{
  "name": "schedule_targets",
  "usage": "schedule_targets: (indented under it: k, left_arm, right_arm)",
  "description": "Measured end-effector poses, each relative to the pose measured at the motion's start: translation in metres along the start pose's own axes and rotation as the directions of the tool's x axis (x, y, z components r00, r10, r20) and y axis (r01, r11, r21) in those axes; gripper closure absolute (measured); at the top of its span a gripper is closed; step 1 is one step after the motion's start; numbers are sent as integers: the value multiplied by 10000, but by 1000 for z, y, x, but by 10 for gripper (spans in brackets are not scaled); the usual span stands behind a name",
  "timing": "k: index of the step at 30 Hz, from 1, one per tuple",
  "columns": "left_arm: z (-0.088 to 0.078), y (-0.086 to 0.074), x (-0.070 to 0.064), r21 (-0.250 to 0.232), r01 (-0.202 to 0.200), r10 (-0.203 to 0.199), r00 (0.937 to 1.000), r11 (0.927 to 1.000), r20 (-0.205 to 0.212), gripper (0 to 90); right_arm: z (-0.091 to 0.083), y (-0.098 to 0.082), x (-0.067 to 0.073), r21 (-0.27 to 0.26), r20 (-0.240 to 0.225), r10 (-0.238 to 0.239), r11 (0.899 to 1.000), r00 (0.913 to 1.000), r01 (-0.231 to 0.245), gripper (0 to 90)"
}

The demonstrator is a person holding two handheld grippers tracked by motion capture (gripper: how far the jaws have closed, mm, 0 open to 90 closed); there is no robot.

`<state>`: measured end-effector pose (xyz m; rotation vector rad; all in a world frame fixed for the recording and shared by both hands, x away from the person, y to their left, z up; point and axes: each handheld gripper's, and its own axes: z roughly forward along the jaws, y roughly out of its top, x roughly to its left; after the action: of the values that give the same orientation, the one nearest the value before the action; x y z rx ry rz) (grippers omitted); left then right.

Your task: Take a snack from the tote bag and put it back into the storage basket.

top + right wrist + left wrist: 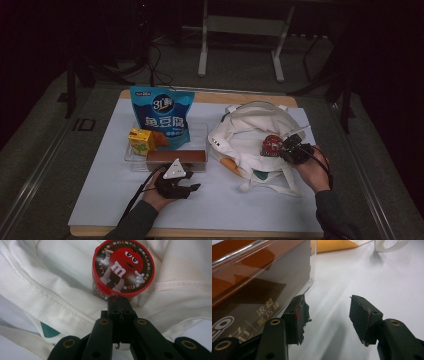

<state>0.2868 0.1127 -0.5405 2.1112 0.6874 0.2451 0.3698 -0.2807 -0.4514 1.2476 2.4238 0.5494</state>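
Your right gripper [119,301] had its jaws pressed together, empty, tip just touching the red candy tub [123,270] on the white tote bag [250,131] toward the tabletop's right edge. Your left gripper [327,317] stood half open beside the clear tray [262,282].

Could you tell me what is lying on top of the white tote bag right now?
A red-lidded candy tub rests on the white tote bag, right at the tip of the shut right gripper. The fabric hides whatever is inside the bag.
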Motion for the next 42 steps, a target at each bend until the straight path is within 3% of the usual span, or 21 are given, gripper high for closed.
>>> schedule_targets:
  k: [11,15,18,21,23,31,42]
  left_arm:
    - [0,0,0,-4,3,-3,10000,10000,24,468]
    - [0,0,0,2,-5,5,10000,10000,20,467]
    - [0,0,0,22,-15,15,10000,10000,26,466]
    - [0,0,0,30,-28,28,10000,10000,9,466]
    - [0,0,0,24,-17,17,10000,10000,10,466]
    - [0,0,0,31,-30,30,10000,10000,14,463]
    - [0,0,0,48,-38,38,10000,10000,-4,457]
  right_arm:
    - [12,13,3,129,270,142,9998,9995,-145,900]
    - [10,15,4,189,259,-87,9998,9996,82,880]
    - [2,17,4,15,265,-43,10000,9996,43,832]
    - [-4,21,1,-121,231,155,9998,9996,-153,711]
    - [-6,26,-1,-230,-51,333,9992,9994,-334,618]
    - [-4,38,-4,-102,-364,530,9985,9979,-534,517]
    - [4,49,-8,-60,-122,1117,9937,9937,-1117,337]
